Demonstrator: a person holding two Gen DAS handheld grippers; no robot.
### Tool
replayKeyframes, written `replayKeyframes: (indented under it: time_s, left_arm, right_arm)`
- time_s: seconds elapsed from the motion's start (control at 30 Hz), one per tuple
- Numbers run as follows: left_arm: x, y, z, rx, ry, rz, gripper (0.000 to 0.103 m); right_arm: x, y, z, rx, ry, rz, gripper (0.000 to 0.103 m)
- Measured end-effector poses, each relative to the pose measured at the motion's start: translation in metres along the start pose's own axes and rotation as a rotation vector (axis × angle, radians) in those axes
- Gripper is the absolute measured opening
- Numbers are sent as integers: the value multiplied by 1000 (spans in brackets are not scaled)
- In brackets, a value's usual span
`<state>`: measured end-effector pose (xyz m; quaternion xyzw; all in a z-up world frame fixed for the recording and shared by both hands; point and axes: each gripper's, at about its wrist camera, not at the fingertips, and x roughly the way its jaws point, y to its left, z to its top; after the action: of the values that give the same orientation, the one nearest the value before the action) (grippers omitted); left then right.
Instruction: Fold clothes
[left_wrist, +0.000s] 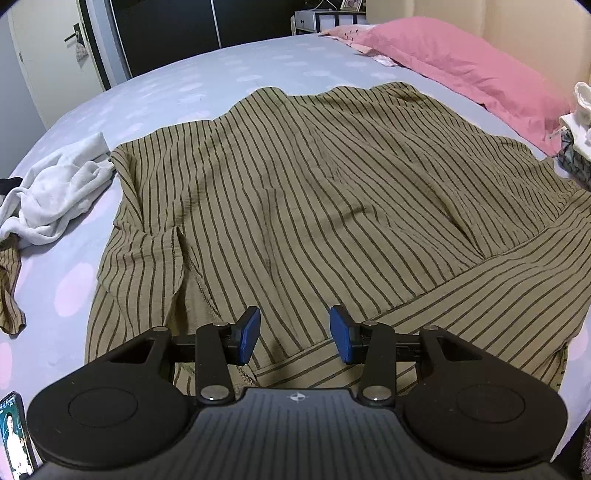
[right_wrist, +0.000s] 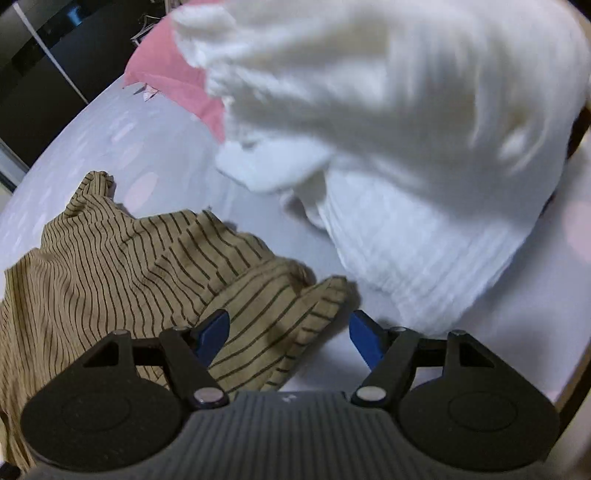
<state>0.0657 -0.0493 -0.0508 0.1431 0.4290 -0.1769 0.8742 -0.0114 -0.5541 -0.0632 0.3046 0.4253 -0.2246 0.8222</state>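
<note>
My left claw (left_wrist: 293, 334) is black, with two round flat discs at the sides and a dark ribbed plate in the middle. That plate has a small white mark on it. Shiny silver screws hold the black bars. Its two fingers (left_wrist: 249, 334) have bright blue pads. My right claw (right_wrist: 290, 338) looks the same, but its ribbed plate looks grey. Its fingers (right_wrist: 364, 341) are blue too.
</note>
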Motion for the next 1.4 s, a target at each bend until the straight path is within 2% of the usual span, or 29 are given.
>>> replayKeyframes:
  time_s: [0.1,0.17,0.3,0.4,0.53,0.63,0.73,0.87,1.1,1.17,1.2,1.23,1.27,1.4]
  left_arm:
    - [3,1,0,-1,4,4,39]
    - [4,2,-2,2,11,6,39]
    - [5,4,-4,-3,21,9,39]
    - [4,5,-5,-4,22,12,39]
    - [3,5,-6,-3,23,13,39]
    - [1,5,-6,-1,20,11,39]
    - [1,5,-7,0,21,9,39]
    - [0,5,-7,3,23,5,39]
    - [-1,6,-9,7,26,-1,39]
    - [-2,6,-9,8,27,-2,39]
    - [-2,6,-10,9,28,-3,39]
    - [-2,6,-10,9,28,-4,39]
    - [-2,6,-10,10,29,-4,40]
    - [-2,6,-11,17,32,-4,41]
  right_arm:
    - [12,-4,0,52,-6,13,73]
    - [23,-3,3,66,-12,12,67]
    - [34,-1,4,77,-29,2,19]
    - [24,14,4,19,-95,12,9]
    - [-1,56,-4,-153,-226,52,6]
    - [-21,97,-17,-318,-286,152,5]
    - [-35,138,-42,-529,-303,260,5]
    - [-37,181,-84,-764,-193,371,5]
    - [-6,210,-136,-1052,78,415,7]
    - [5,212,-143,-1078,106,390,12]
    - [6,211,-143,-1079,116,382,22]
    - [5,209,-142,-1071,121,383,38]
    - [3,207,-139,-1061,124,386,42]
    - [-18,196,-117,-999,77,380,42]
